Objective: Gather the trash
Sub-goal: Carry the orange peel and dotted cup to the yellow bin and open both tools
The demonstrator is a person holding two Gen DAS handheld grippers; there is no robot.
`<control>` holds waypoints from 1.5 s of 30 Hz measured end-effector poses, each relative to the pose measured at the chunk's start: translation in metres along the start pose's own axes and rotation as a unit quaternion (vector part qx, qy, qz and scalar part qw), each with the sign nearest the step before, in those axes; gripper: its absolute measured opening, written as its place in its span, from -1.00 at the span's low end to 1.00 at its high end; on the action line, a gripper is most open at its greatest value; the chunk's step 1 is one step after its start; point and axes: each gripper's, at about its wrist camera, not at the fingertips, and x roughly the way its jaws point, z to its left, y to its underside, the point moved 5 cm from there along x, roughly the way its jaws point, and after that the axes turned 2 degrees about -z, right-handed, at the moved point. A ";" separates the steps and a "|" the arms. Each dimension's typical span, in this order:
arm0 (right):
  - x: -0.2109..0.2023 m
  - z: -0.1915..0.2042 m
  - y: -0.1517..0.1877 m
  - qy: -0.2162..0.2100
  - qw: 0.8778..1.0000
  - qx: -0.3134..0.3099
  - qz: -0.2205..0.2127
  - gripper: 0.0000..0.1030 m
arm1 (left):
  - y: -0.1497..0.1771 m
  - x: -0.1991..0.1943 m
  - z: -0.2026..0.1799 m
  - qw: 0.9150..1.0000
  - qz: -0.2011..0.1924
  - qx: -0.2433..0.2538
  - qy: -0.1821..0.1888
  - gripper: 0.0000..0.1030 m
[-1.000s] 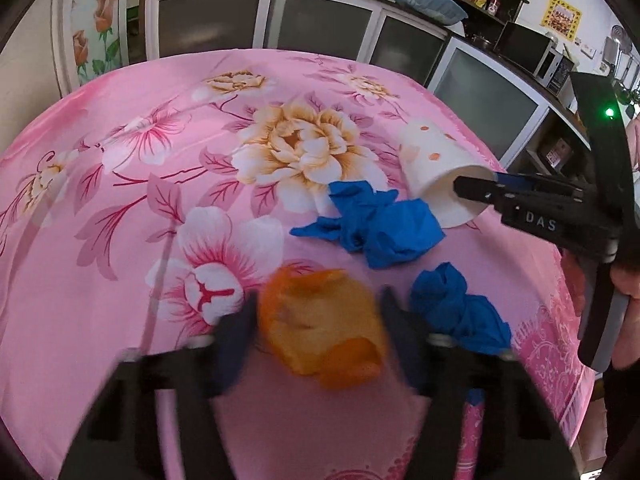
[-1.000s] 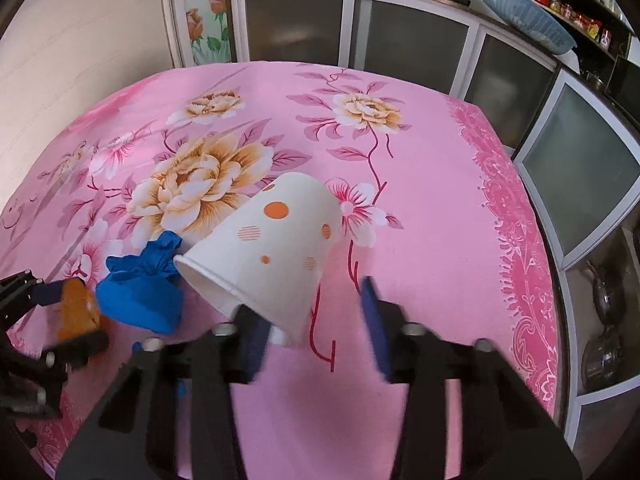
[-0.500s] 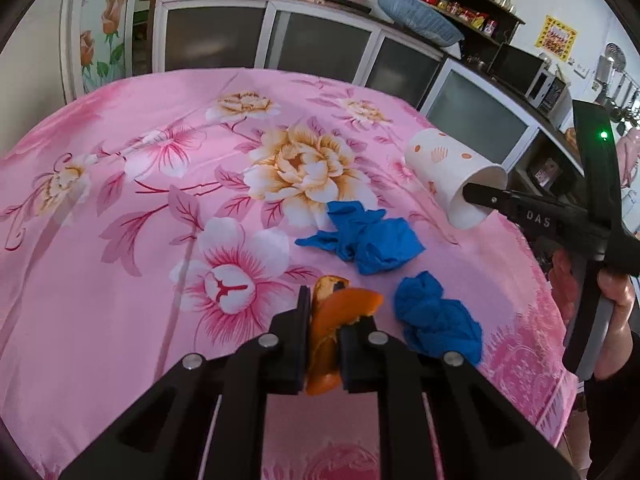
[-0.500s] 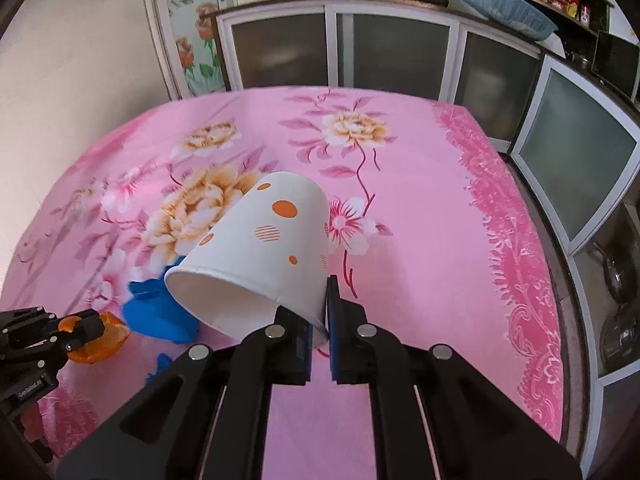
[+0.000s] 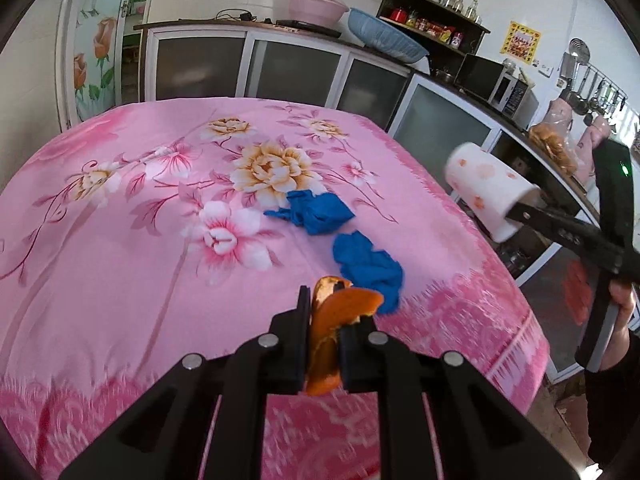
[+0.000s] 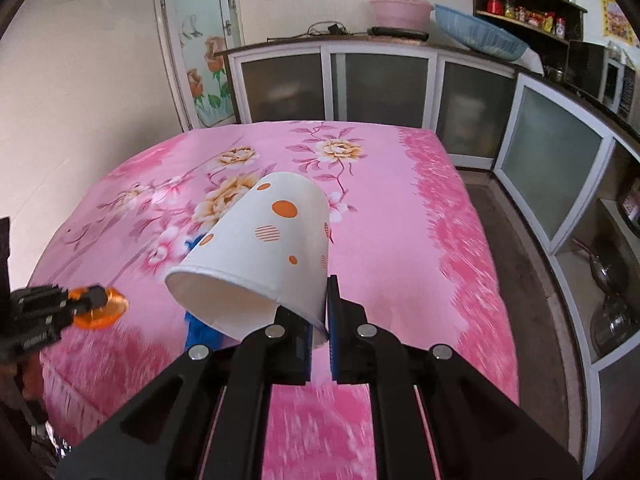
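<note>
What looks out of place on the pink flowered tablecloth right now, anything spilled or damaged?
Two crumpled blue gloves lie loose on the tablecloth, stray trash. Nothing looks spilled or broken. The left gripper holds an orange peel and the right gripper pinches the rim of a dotted paper cup.

no legible text, labels or signs

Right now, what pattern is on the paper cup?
The paper cup is white with orange dots, some solid and some striped; the right wrist view shows it best.
</note>
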 end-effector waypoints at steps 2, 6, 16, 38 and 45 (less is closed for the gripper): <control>-0.020 -0.005 0.011 0.003 1.000 0.002 -0.003 -0.89 | 0.006 -0.007 -0.004 1.000 0.000 0.000 0.003 -0.79; -0.060 -0.022 0.038 0.020 1.000 0.015 -0.011 -0.89 | 0.023 -0.025 -0.022 1.000 -0.002 0.009 0.011 -0.79; -0.142 -0.088 0.114 0.077 0.994 0.081 -0.014 -0.89 | 0.042 -0.043 -0.094 0.996 0.001 0.058 0.061 -0.79; -0.250 -0.221 0.287 0.210 0.950 0.230 0.019 -0.89 | 0.108 0.012 -0.361 0.946 0.065 0.202 0.246 -0.79; -0.263 -0.249 0.330 0.227 0.936 0.266 0.029 -0.89 | 0.136 0.034 -0.417 0.930 0.094 0.239 0.264 -0.79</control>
